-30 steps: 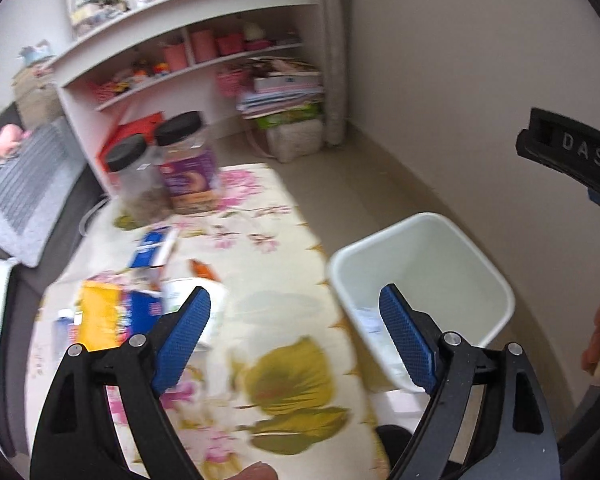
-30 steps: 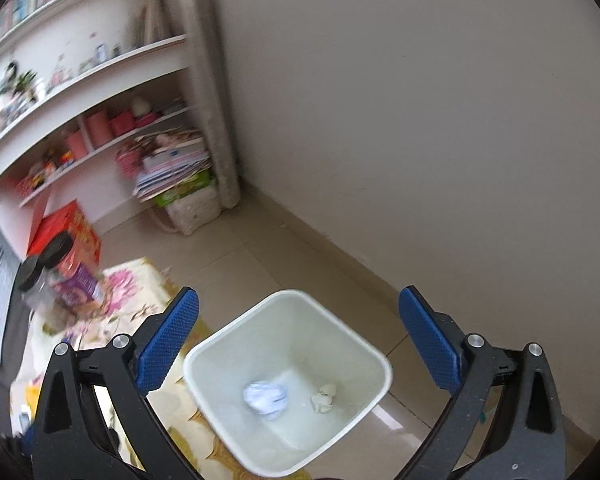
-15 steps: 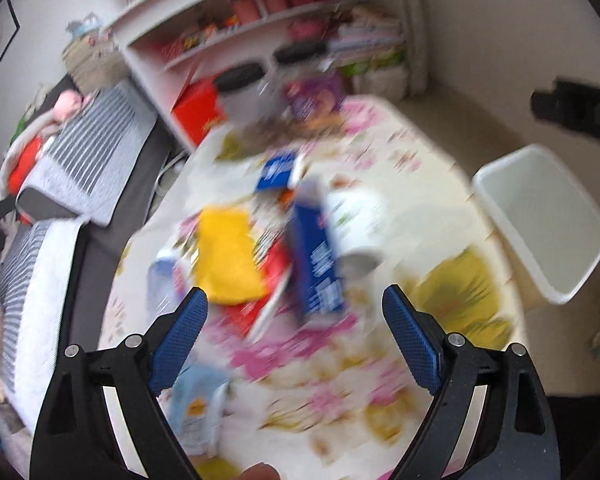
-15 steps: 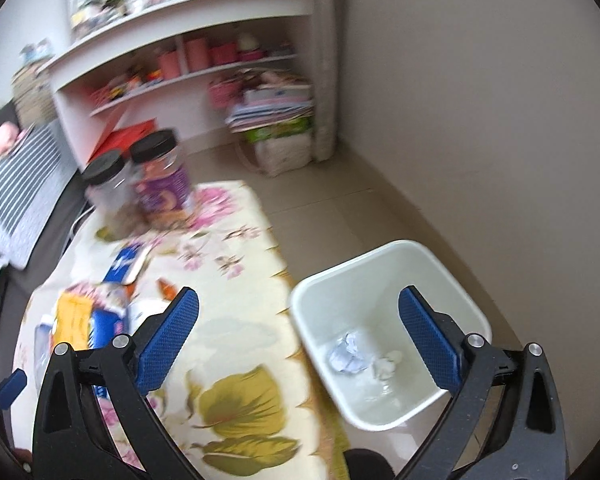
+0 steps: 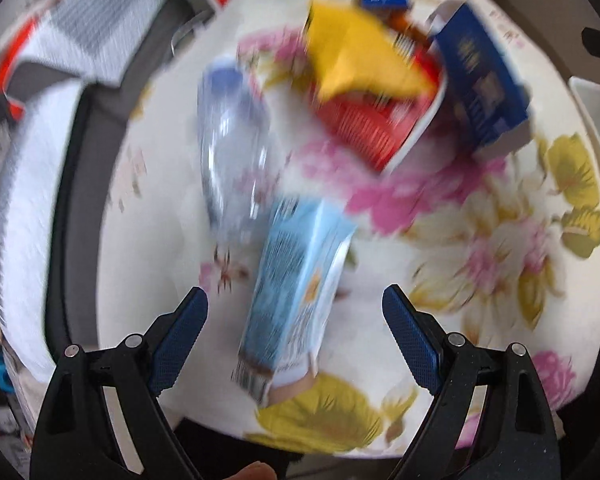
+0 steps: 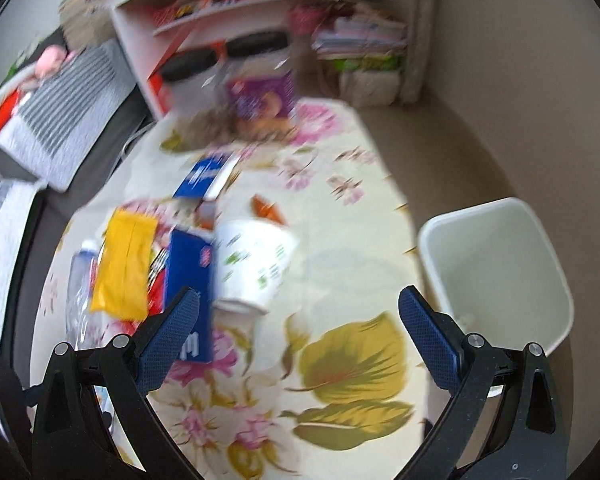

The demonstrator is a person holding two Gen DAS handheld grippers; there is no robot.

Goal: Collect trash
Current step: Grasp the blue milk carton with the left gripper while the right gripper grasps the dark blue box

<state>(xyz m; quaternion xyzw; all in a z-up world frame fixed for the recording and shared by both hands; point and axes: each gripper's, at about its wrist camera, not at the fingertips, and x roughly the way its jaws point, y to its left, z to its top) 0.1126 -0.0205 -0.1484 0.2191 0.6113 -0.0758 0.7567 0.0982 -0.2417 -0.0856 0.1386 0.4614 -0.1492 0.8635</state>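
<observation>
Trash lies on a floral-cloth table (image 5: 480,240). In the left wrist view a light blue carton (image 5: 296,292) lies between the fingers of my open left gripper (image 5: 296,316), with a clear plastic bottle (image 5: 232,132), a yellow packet (image 5: 356,56), a red pack (image 5: 372,120) and a dark blue box (image 5: 484,76) beyond. My right gripper (image 6: 300,324) is open and empty above the table; a white paper cup (image 6: 256,264) lies just ahead of it. The white bin (image 6: 496,268) stands on the floor to the right.
Two black-lidded jars (image 6: 260,76) stand at the table's far end. White shelves (image 6: 236,12) with pink pots rise behind. A grey striped cushion (image 6: 68,108) and sofa lie left of the table. A beige wall runs to the right.
Both grippers swung left from the bin toward the table. The left one dropped low over the trash, and the light blue carton now sits between its fingers. Both views are motion-blurred.
</observation>
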